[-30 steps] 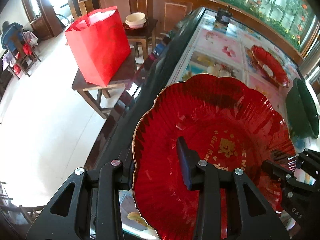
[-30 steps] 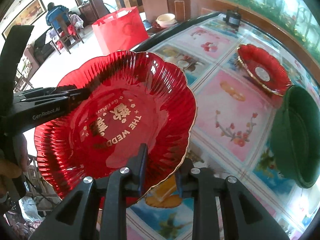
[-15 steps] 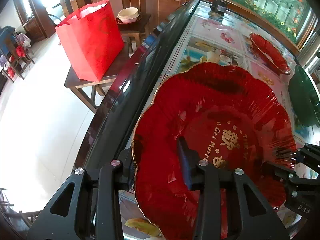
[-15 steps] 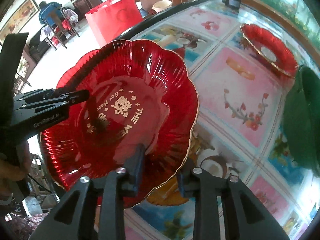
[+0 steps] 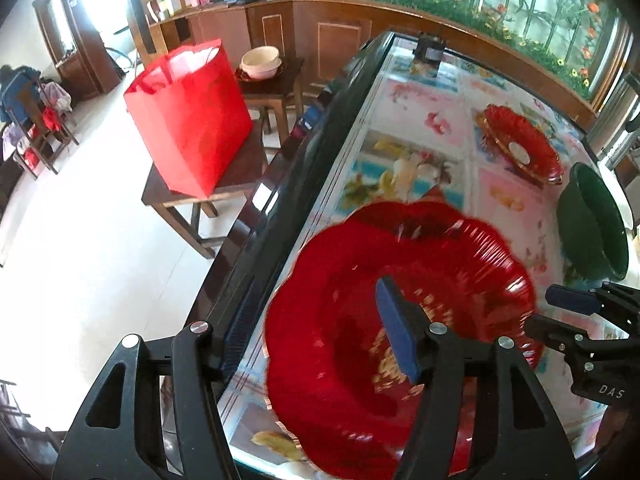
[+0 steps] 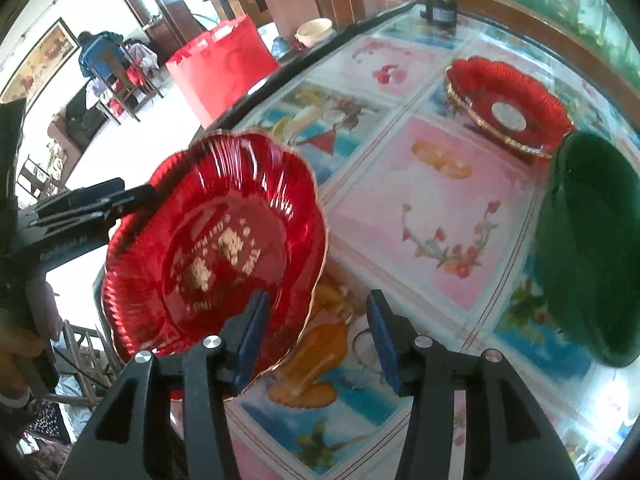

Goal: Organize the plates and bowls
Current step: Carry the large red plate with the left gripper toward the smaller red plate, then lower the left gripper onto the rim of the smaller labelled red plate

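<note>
A large red scalloped plate [image 5: 400, 320] with gold lettering is tilted above the table's near left edge; it also shows in the right wrist view [image 6: 216, 240]. My left gripper [image 5: 316, 344] is shut on its near rim, with one finger [image 5: 396, 336] inside the plate. My right gripper [image 6: 316, 332] is open, its left finger [image 6: 252, 328] over the plate's rim and the right finger clear of it. A second red plate [image 6: 508, 104] lies at the far right. A dark green bowl [image 6: 588, 240] sits on the right.
The table [image 6: 420, 200] has a glass top over floral pictures and a dark rim [image 5: 288, 200]. A small black device [image 6: 440, 10] stands at its far end. A red bag [image 5: 192, 116] and cream bowls [image 5: 262, 62] sit on low side tables at left.
My right gripper has opened and let go of the red plate's rim. My left gripper still holds the plate, which has shifted and blurred. Both cameras have pulled back and up.
</note>
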